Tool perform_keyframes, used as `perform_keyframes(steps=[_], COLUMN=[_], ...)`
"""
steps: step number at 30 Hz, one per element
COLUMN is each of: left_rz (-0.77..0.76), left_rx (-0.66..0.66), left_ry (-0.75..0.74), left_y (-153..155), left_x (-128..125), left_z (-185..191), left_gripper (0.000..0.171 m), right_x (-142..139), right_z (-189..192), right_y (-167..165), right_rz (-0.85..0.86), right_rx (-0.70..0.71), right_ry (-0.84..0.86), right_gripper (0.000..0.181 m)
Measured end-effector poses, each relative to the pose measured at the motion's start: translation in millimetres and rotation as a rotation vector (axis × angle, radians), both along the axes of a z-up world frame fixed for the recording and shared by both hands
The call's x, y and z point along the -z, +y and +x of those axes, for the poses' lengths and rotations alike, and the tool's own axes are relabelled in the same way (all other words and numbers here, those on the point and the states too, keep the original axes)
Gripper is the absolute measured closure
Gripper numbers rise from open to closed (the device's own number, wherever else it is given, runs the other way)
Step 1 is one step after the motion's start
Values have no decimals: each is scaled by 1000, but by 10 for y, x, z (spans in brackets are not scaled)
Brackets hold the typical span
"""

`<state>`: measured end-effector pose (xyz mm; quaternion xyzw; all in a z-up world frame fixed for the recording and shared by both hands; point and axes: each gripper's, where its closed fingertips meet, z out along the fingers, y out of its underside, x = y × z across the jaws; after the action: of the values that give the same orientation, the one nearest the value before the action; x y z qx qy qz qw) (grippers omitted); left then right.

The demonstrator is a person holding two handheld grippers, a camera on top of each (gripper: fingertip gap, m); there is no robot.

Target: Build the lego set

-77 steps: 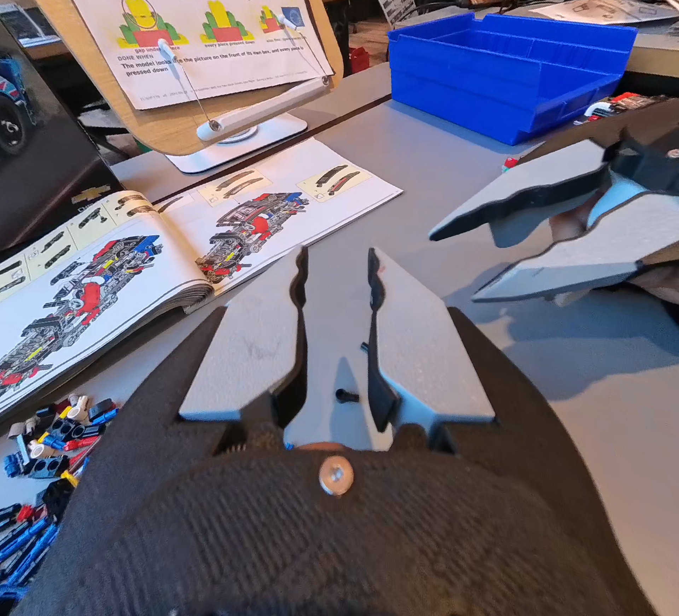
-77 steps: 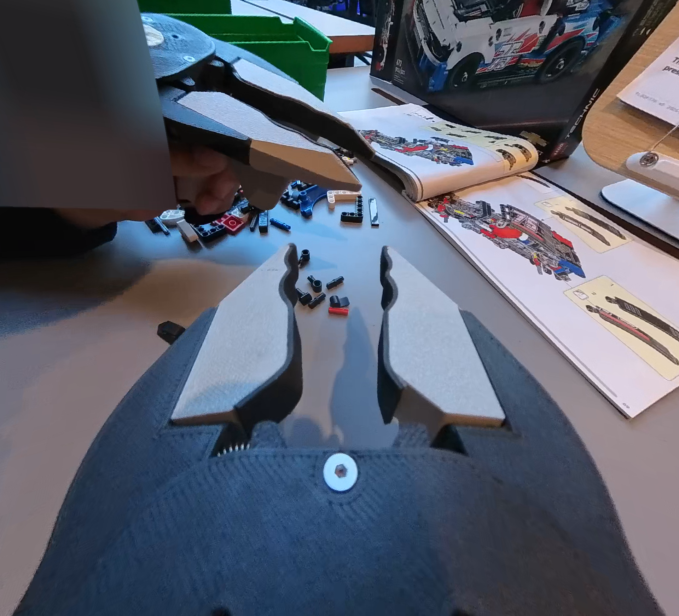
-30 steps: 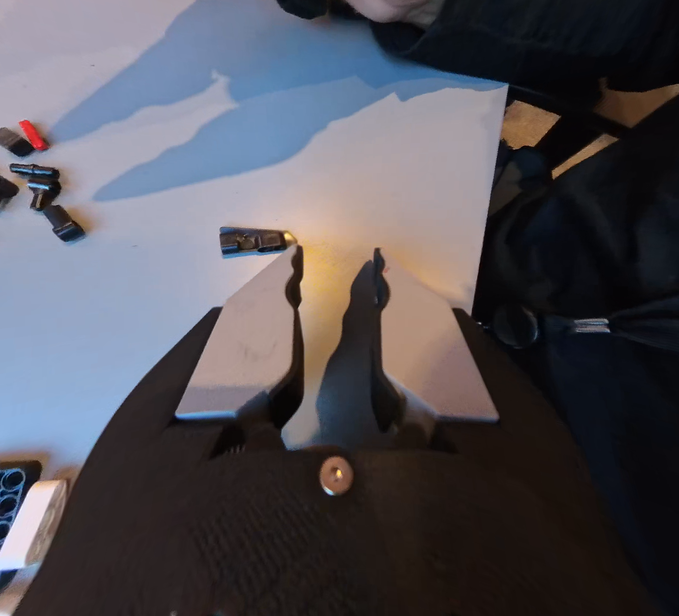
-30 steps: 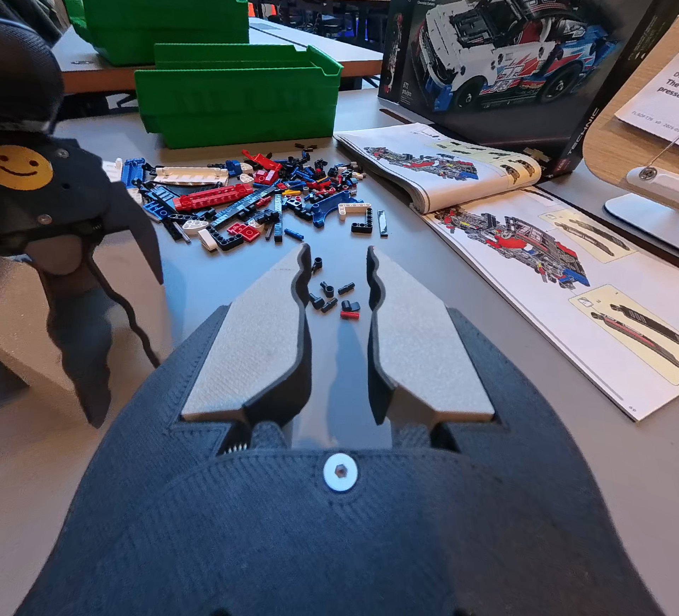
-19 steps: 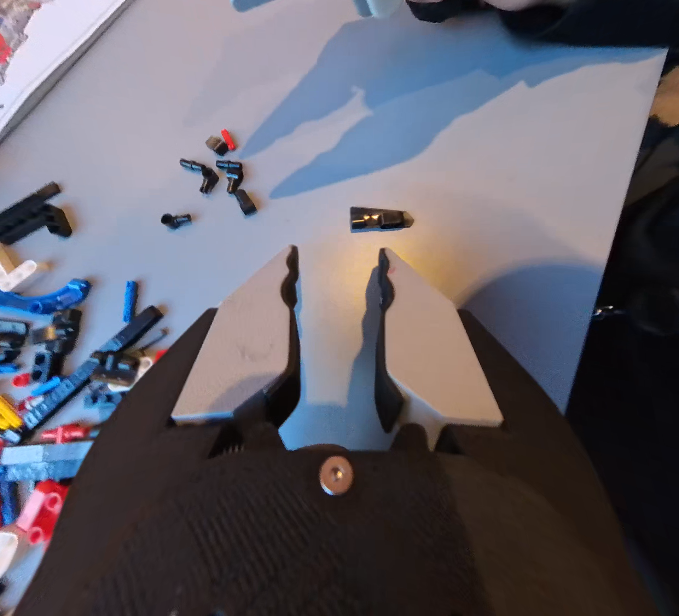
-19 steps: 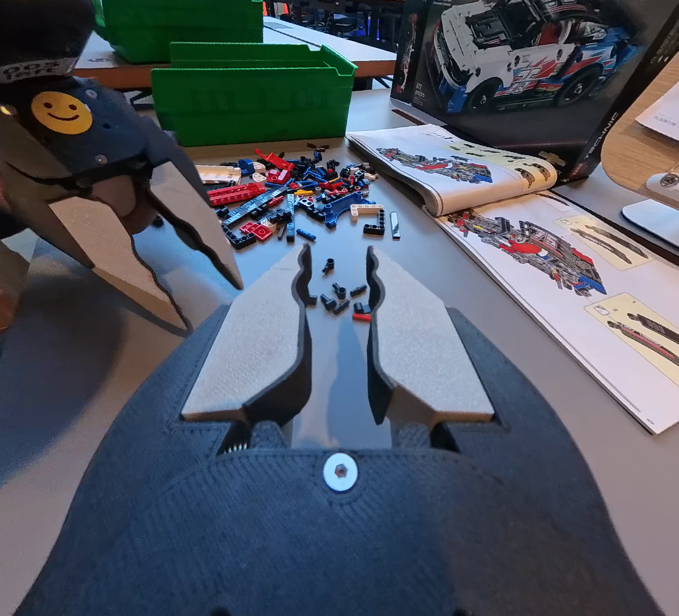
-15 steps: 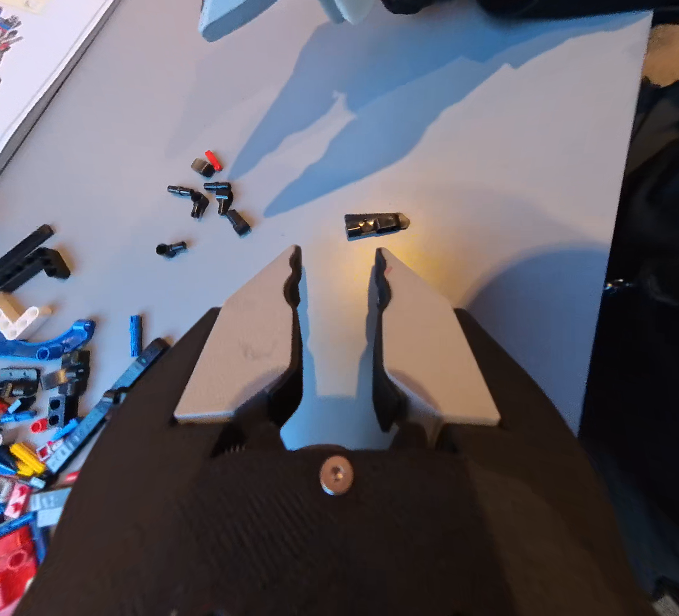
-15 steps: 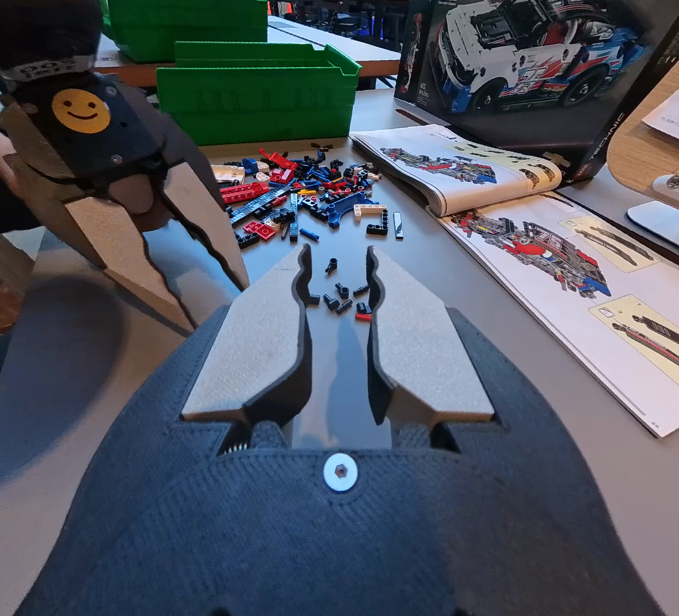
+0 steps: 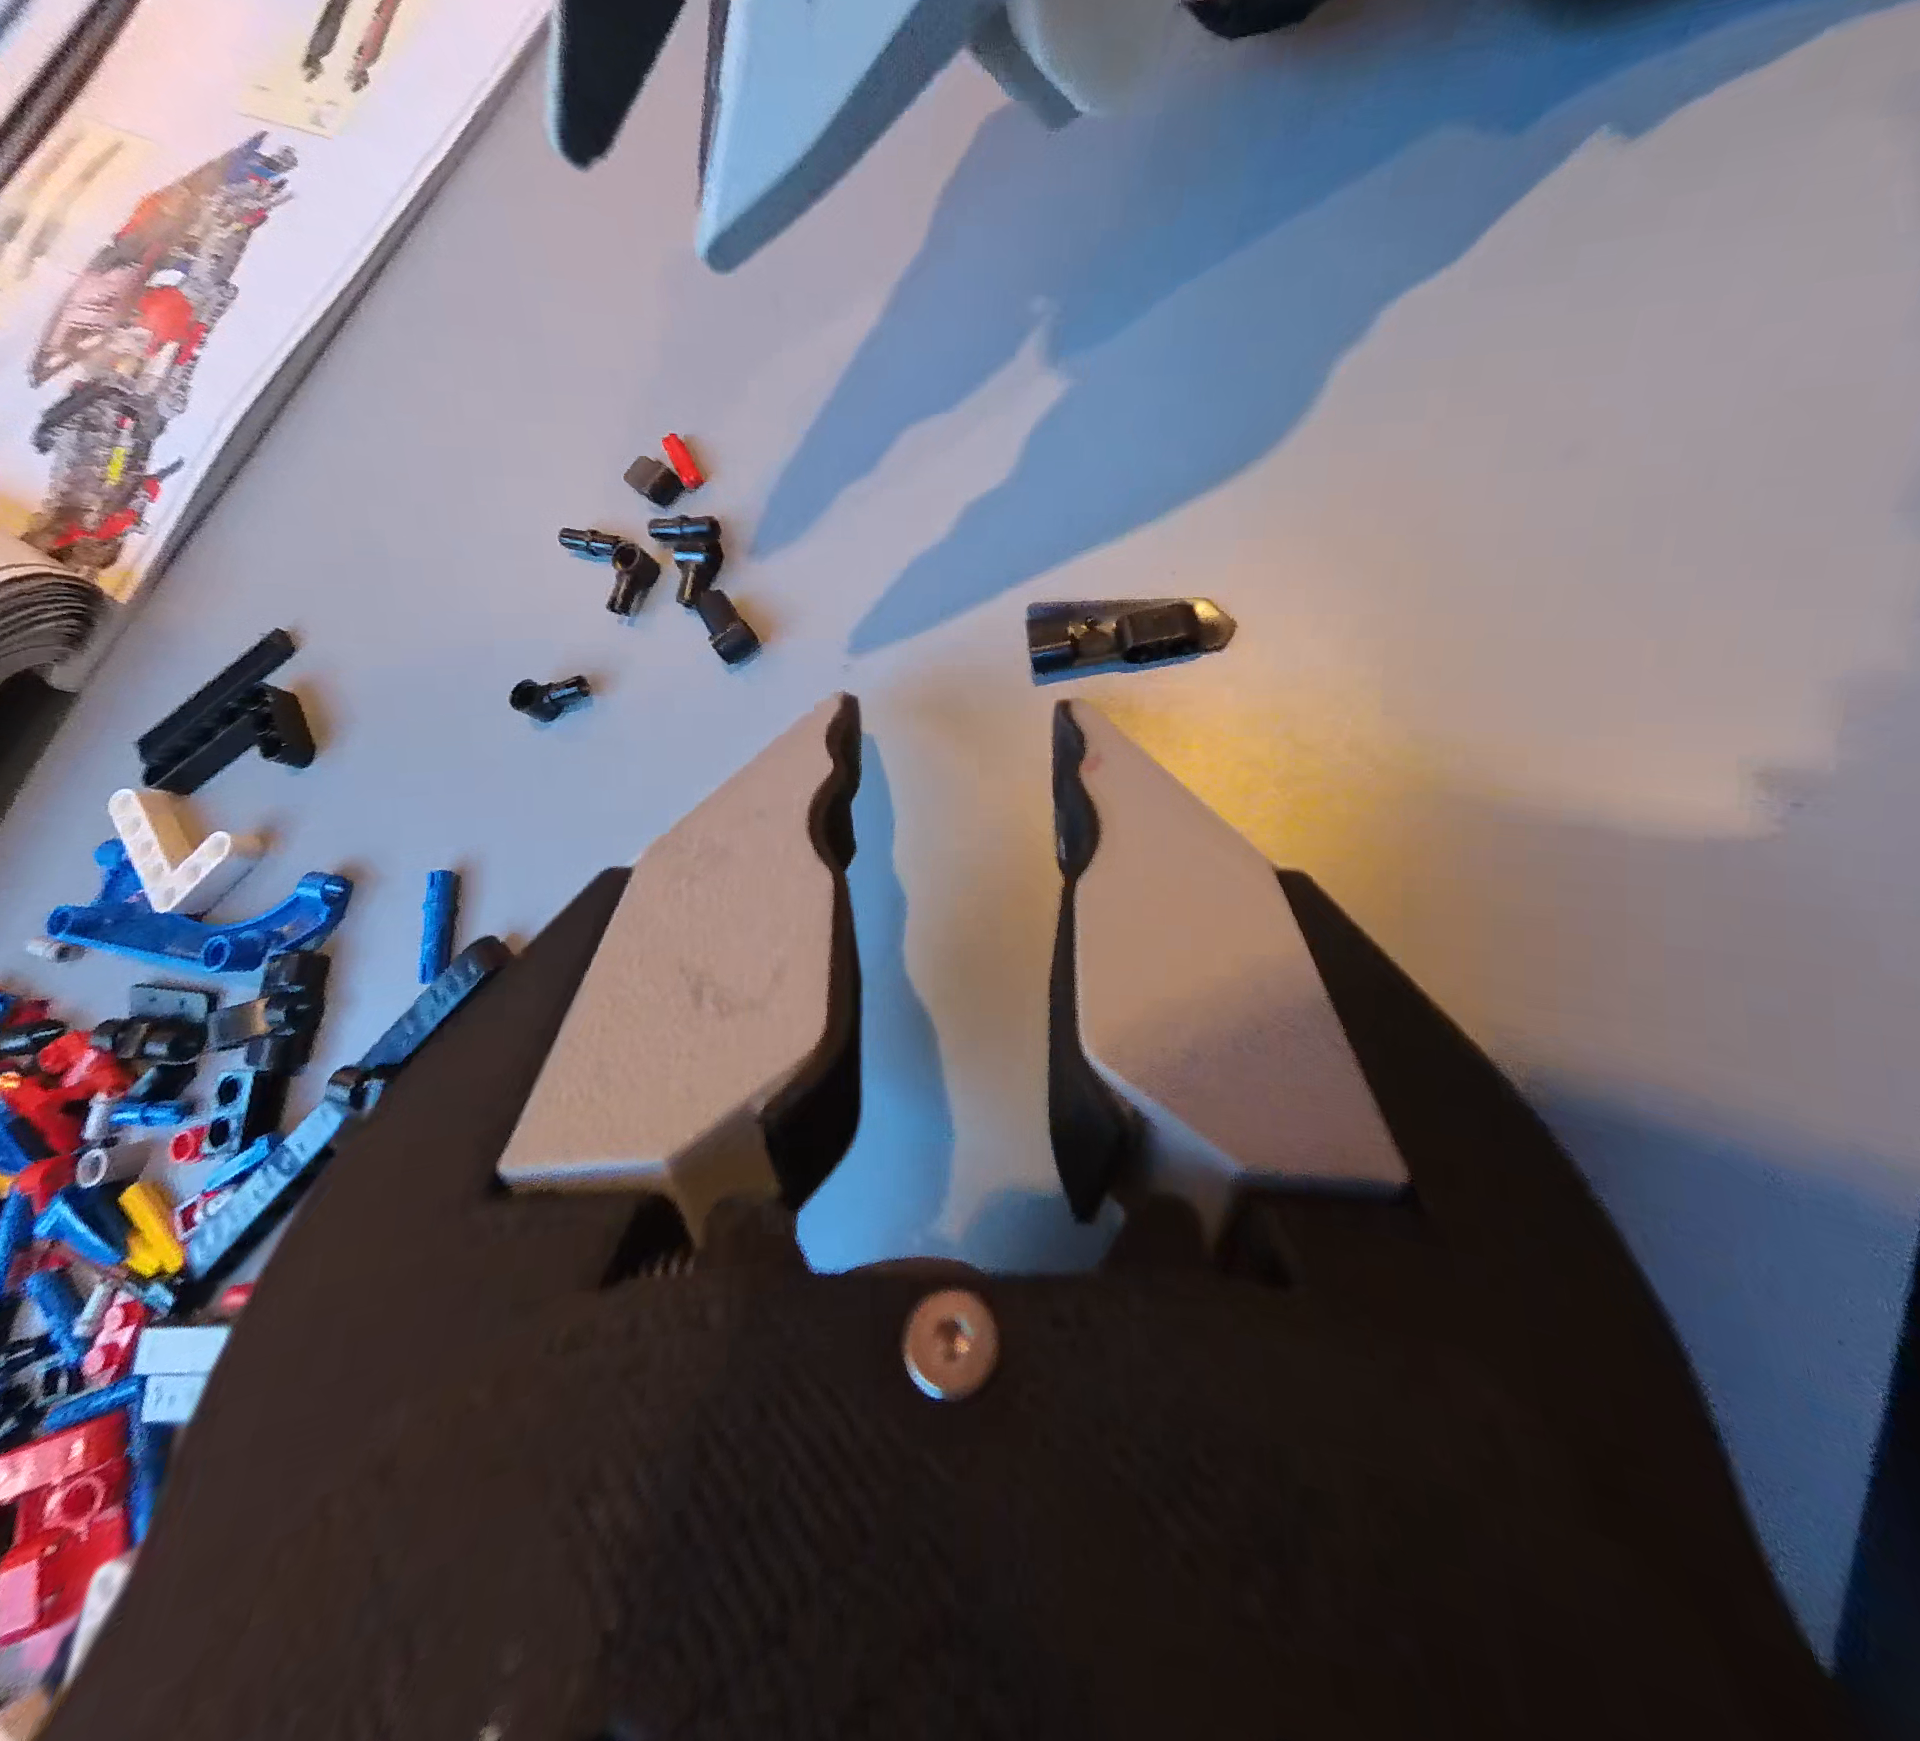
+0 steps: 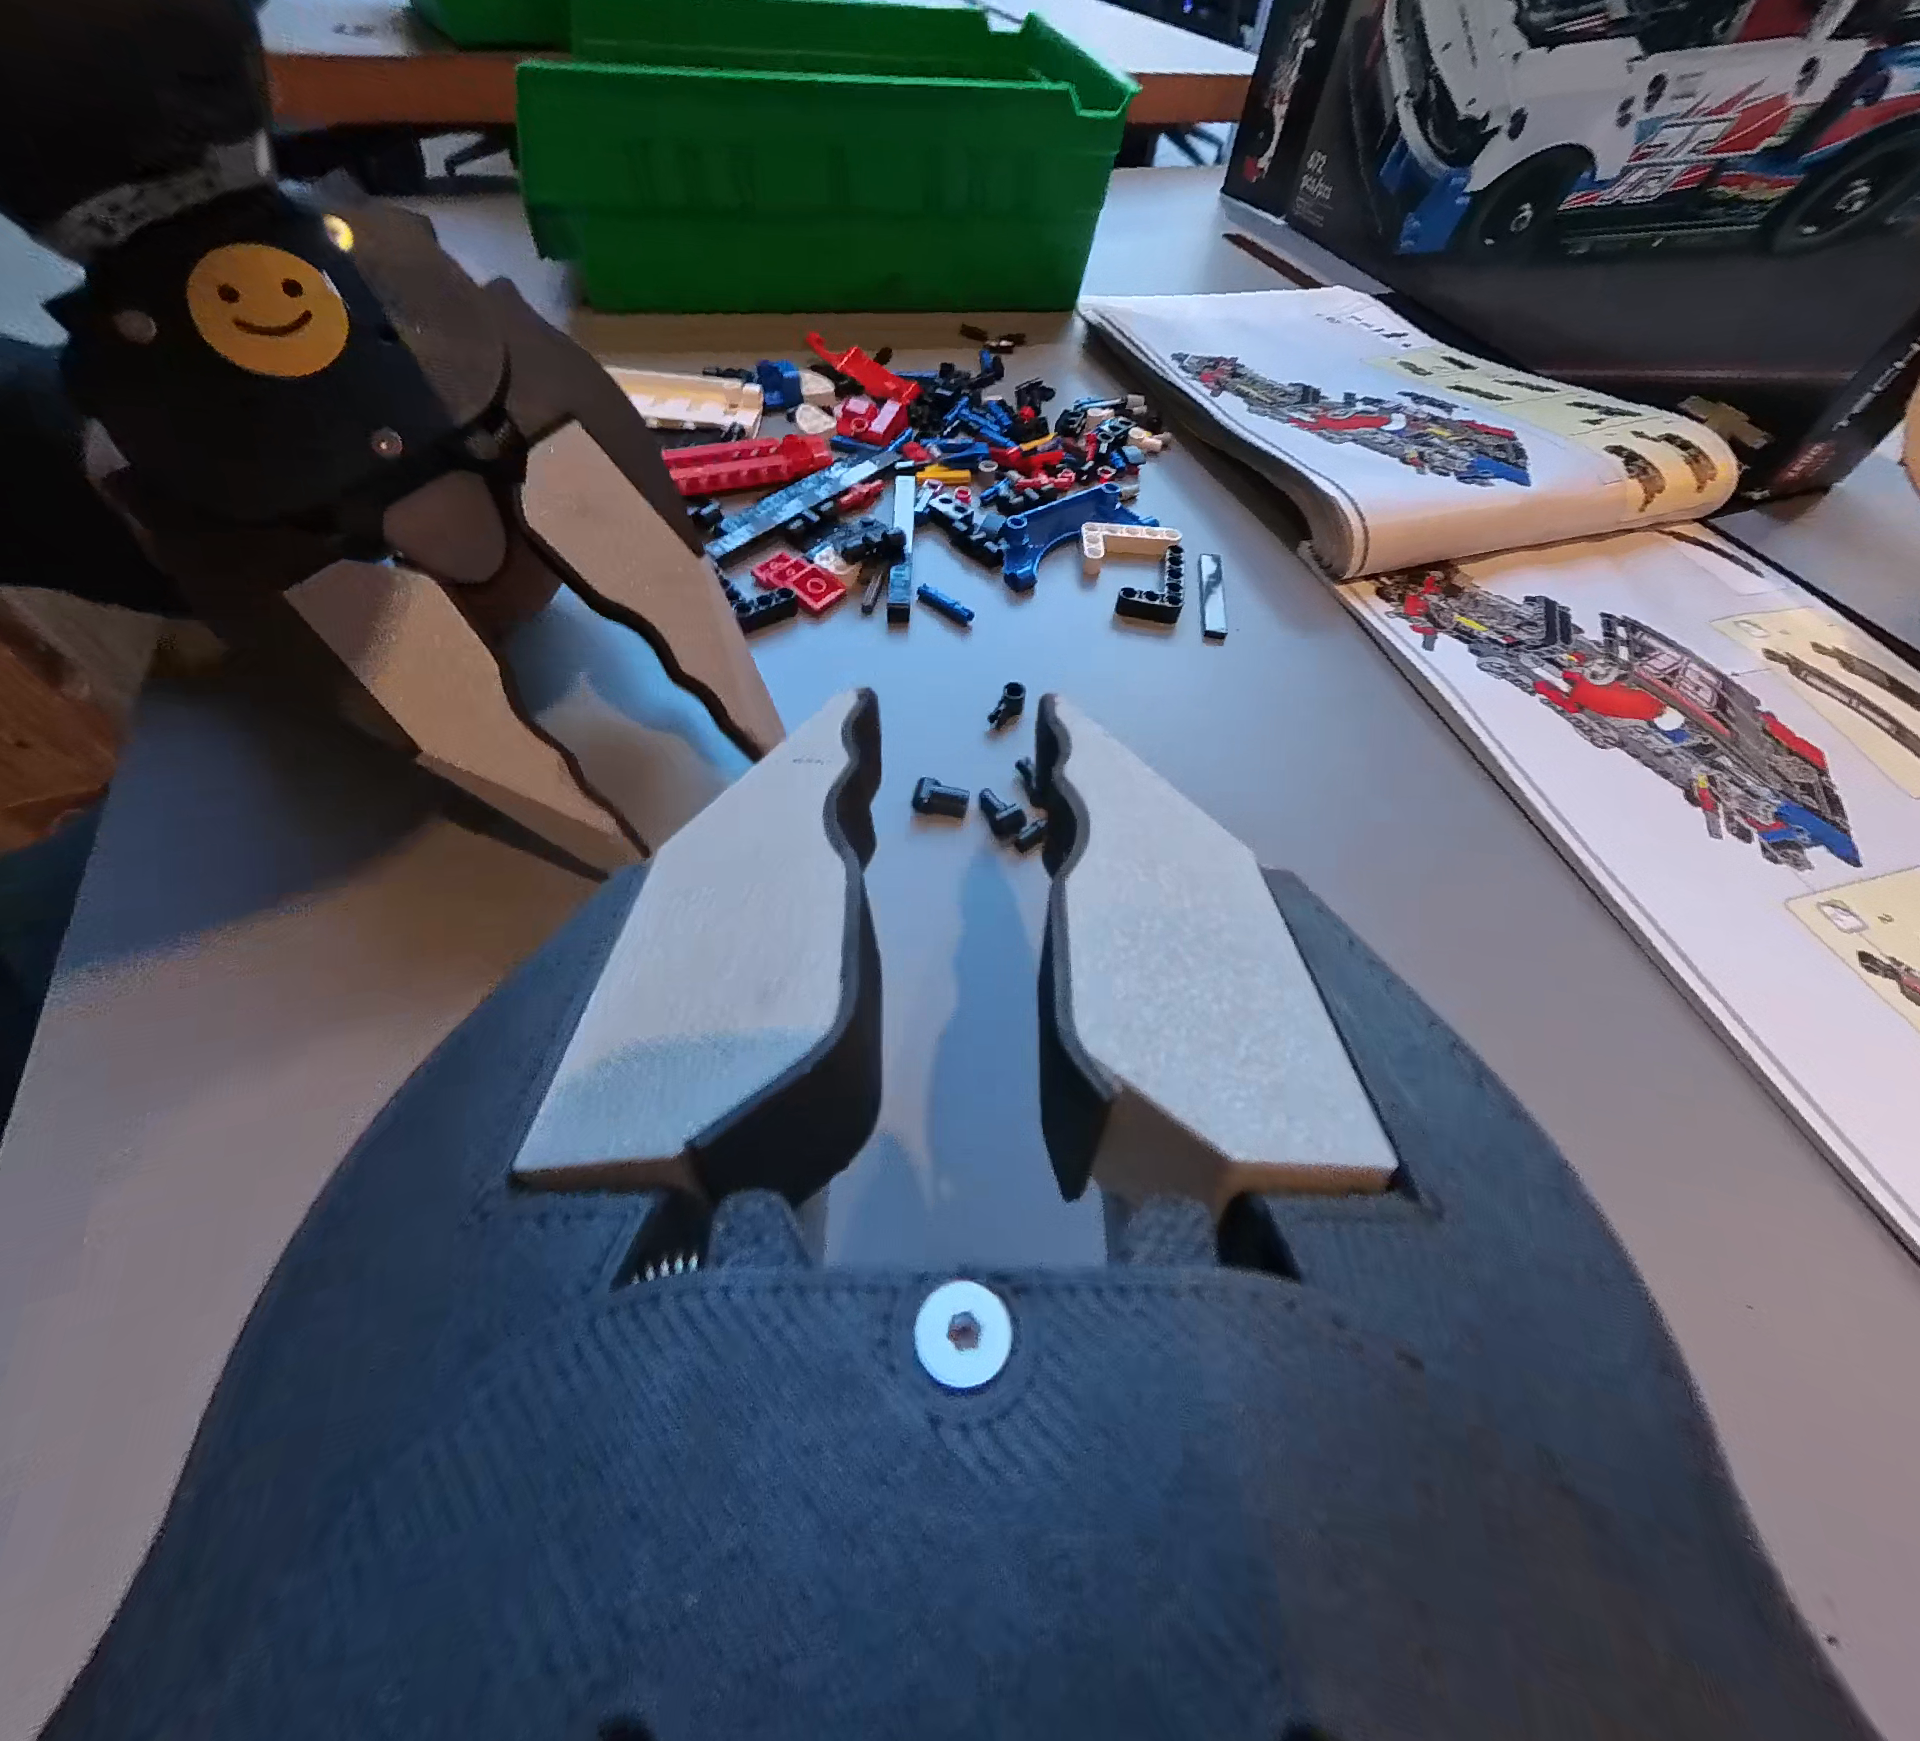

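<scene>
My left gripper (image 9: 956, 715) is open and empty just above the grey table; it also shows in the right wrist view (image 10: 675, 777). A small black lego piece (image 9: 1127, 637) lies just beyond its right fingertip. A cluster of small black pins with a red one (image 9: 665, 548) lies beyond its left fingertip. My right gripper (image 10: 956, 715) is open and empty, low over the same pins (image 10: 982, 803); it also shows in the left wrist view (image 9: 665, 174). A pile of red, blue and black lego parts (image 10: 914, 486) lies farther back.
An open instruction booklet (image 10: 1558, 569) lies on the right. The lego set box (image 10: 1621, 60) stands behind it. Two green bins (image 10: 810, 164) stand behind the parts pile. The table's near edge (image 9: 1860, 1442) is at the right in the left wrist view. The grippers' ends are close to 9 centimeters from one another.
My left gripper swung from the booklet down to the table's near edge, then left toward the black piece and pins. My right gripper moved forward and lower over the pins.
</scene>
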<state>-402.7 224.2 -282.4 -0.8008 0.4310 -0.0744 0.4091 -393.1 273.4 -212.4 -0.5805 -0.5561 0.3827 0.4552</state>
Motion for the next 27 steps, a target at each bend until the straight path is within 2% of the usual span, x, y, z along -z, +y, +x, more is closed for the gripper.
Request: perform_keyframes(steps=[4, 8, 12, 15, 20, 24, 27], left_rz=[30, -41, -98, -91, -111, -126, -130], left_rx=[39, 17, 1, -7, -10, -23, -43], left_ry=[28, -30, -86, -74, -69, -79, -78], left_y=[-69, -93, -78, -111, -216, -237, -236], left_x=[4, 10, 4, 7, 26, 29, 29], left_z=[19, -70, -90, -116, -133, -133, -172], left_gripper=[147, 140, 135, 135, 139, 139, 138], right_x=[85, 131, 336, 518, 632, 735, 630], right_z=[42, 153, 210, 287, 364, 217, 47], right_y=[-106, -237, -446, -529, -747, -914, -1113], right_rz=[-11, -15, 5, -10, -69, -67, -53], right_rx=[-79, -98, -148, -200, -291, -335, -414], right_ry=[-91, -160, -232, -333, -405, -428, -382], right_gripper=[156, 155, 152, 157, 163, 165, 161])
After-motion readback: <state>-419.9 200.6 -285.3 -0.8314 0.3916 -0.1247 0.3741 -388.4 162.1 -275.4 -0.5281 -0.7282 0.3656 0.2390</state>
